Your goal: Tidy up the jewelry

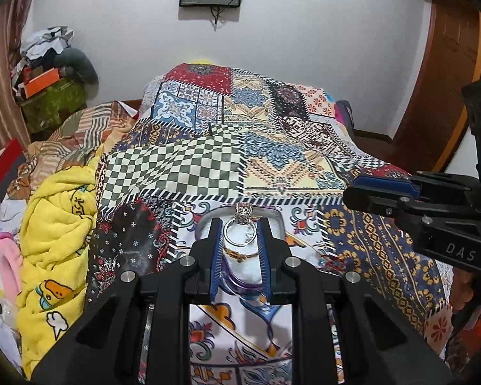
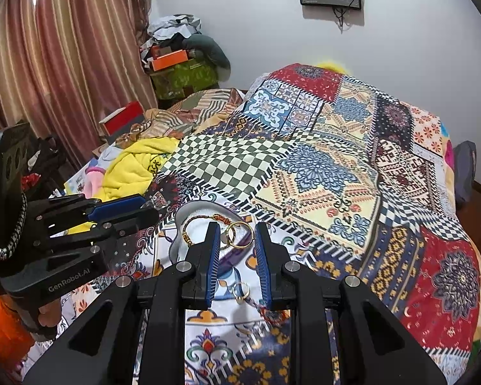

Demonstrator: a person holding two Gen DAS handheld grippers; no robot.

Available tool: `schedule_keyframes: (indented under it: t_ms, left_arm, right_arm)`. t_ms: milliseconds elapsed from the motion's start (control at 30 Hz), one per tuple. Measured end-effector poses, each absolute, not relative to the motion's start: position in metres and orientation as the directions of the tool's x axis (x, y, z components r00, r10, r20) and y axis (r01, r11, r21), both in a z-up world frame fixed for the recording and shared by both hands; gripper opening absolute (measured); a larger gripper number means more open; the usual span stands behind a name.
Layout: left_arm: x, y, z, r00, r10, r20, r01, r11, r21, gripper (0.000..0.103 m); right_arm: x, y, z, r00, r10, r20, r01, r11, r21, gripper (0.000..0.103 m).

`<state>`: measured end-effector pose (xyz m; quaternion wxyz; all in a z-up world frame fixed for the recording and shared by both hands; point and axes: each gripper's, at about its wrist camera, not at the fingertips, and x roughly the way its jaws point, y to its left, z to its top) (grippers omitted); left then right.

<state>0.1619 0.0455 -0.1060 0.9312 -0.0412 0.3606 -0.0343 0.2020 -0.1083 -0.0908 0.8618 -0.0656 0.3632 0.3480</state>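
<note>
Jewelry lies gathered on a small pale tray (image 1: 274, 221) set on the patchwork quilt (image 1: 182, 173) of the bed, and you work over it with both tools. To your left, the left hand-held gripper (image 1: 239, 224) stands parted around a silver ring (image 1: 240, 229) with a raised ornate setting, neither blue pad (image 1: 215, 256) visibly touching it; a gold chain bracelet (image 1: 240, 254) lies just beneath. Close too quickly and the round band could squirt sideways off the tray into the busy fabric, where it would be hard to find. To your right, the right hand-held gripper (image 2: 237, 229) is likewise released, framing gold rings (image 2: 239, 235) beside a beaded bracelet (image 2: 202, 221) on the tray (image 2: 179, 221); another small ring (image 2: 241, 290) lies apart on the quilt (image 2: 336, 173). Both tools crowd one tray, so a nudge may tip it on the soft bedding.
</note>
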Motion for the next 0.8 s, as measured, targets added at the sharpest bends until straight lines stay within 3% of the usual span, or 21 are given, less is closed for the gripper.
schedule_keyframes:
  t_ms: [800]
  left_arm:
    - [0.209,0.067,-0.146,0.678,-0.136,-0.722,0.067,0.990,-0.123,0.020]
  right_arm:
    - [0.216,-0.059,-0.137,0.344,0.553,-0.759,-0.717,0.677,0.169,0.020]
